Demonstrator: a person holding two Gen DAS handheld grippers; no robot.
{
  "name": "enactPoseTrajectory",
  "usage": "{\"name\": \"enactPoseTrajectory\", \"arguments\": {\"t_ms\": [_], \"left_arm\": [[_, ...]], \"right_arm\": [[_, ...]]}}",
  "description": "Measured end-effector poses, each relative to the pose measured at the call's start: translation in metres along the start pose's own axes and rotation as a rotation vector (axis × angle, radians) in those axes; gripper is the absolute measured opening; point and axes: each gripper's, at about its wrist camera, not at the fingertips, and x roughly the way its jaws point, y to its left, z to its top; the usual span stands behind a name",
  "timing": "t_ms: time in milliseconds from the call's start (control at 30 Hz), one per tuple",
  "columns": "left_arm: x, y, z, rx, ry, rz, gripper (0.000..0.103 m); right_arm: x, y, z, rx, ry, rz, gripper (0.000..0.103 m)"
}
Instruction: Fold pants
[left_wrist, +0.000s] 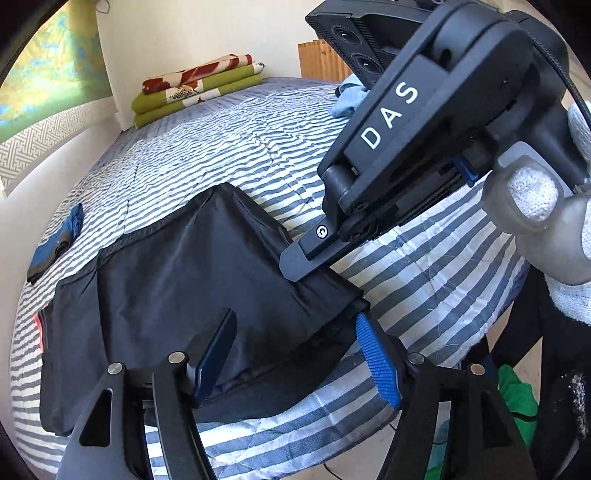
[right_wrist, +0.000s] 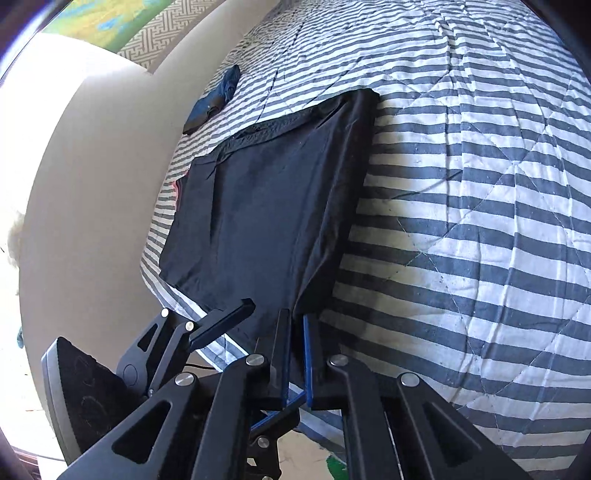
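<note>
So the black pants (right_wrist: 266, 206) are lying flat on the striped quilt (right_wrist: 480, 184) of the bed, already doubled over a bit, with their long axis running from the bed's near edge away toward the far side. The near end hangs right at that near edge, and that's where both grippers are.

The right gripper (right_wrist: 295, 350) has its fingers pinched nearly together on the near right corner of the pants; the cloth runs down between the blue pads. The left gripper (left_wrist: 299, 358) is wide open, straddling the near edge of the fabric with a pad on each side and not squeezing anything yet.

What the next move probably hinges on: the pants stretch straight ahead from both grippers, so once the left one bites down on its corner, the near end could be carried forward along that axis onto the far end. The left needs a grip first, otherwise that side likely drags.
</note>
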Motion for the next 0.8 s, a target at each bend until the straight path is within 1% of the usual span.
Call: {"name": "enactPoseTrajectory", "arguments": {"t_ms": [100, 133, 233, 300, 333, 367, 400, 433, 467, 500, 533, 567, 633, 667, 700, 733, 800], "left_arm": [[-0.009, -0.005, -0.003, -0.001, -0.012, -0.031, 0.071], [-0.01, -0.009, -0.002, 0.017, -0.017, -0.014, 0.072], [-0.002, -0.019, -0.005, 0.079, -0.006, 0.084, 0.072], [0.006, -0.018, -0.004, 0.082, 0.01, 0.113, 0.072], [0.009, -0.015, -0.004, 0.07, 0.015, 0.12, 0.069], [0.012, -0.011, -0.002, 0.053, 0.018, 0.121, 0.056], [0.013, -0.005, -0.001, 0.029, 0.023, 0.124, 0.048], [0.014, 0.001, 0.001, 0.003, 0.026, 0.116, 0.036], [0.014, 0.007, 0.002, -0.025, 0.025, 0.089, 0.029], [0.012, 0.012, 0.002, -0.046, 0.021, 0.07, 0.025], [0.01, 0.019, 0.004, -0.063, 0.012, 0.066, 0.018], [0.007, 0.022, 0.002, -0.082, 0.005, 0.055, 0.015], [0.003, 0.033, 0.002, -0.134, -0.001, 0.019, 0.012], [0.001, 0.038, 0.002, -0.157, -0.003, 0.004, 0.011], [-0.001, 0.042, 0.001, -0.173, -0.006, -0.007, 0.01], [-0.005, 0.041, 0.001, -0.18, -0.011, -0.008, 0.009], [-0.007, 0.04, -0.001, -0.178, -0.015, -0.006, 0.009]], "right_arm": [[-0.005, 0.001, 0.001, 0.021, -0.011, 0.035, 0.005], [-0.008, 0.001, 0.002, 0.026, -0.014, 0.046, 0.005], [-0.014, 0.006, 0.004, 0.023, -0.025, 0.066, 0.005], [-0.017, 0.009, 0.005, 0.017, -0.028, 0.07, 0.005], [-0.018, 0.011, 0.006, 0.015, -0.028, 0.073, 0.005], [-0.018, 0.011, 0.006, 0.014, -0.026, 0.075, 0.005], [-0.019, 0.011, 0.006, 0.016, -0.025, 0.078, 0.005], [-0.019, 0.01, 0.006, 0.017, -0.022, 0.08, 0.005], [-0.018, 0.01, 0.006, 0.02, -0.019, 0.077, 0.005], [-0.018, 0.008, 0.006, 0.023, -0.016, 0.075, 0.005], [-0.017, 0.007, 0.006, 0.024, -0.013, 0.078, 0.005], [-0.017, 0.006, 0.006, 0.024, -0.011, 0.08, 0.005], [-0.016, 0.003, 0.007, 0.026, -0.004, 0.1, 0.005], [-0.017, 0.002, 0.009, 0.025, 0.0, 0.115, 0.007], [-0.016, 0.001, 0.011, 0.029, 0.003, 0.122, 0.01], [-0.015, -0.001, 0.015, 0.037, 0.003, 0.119, 0.015], [-0.013, -0.008, 0.027, 0.065, -0.022, 0.076, 0.048]]}}
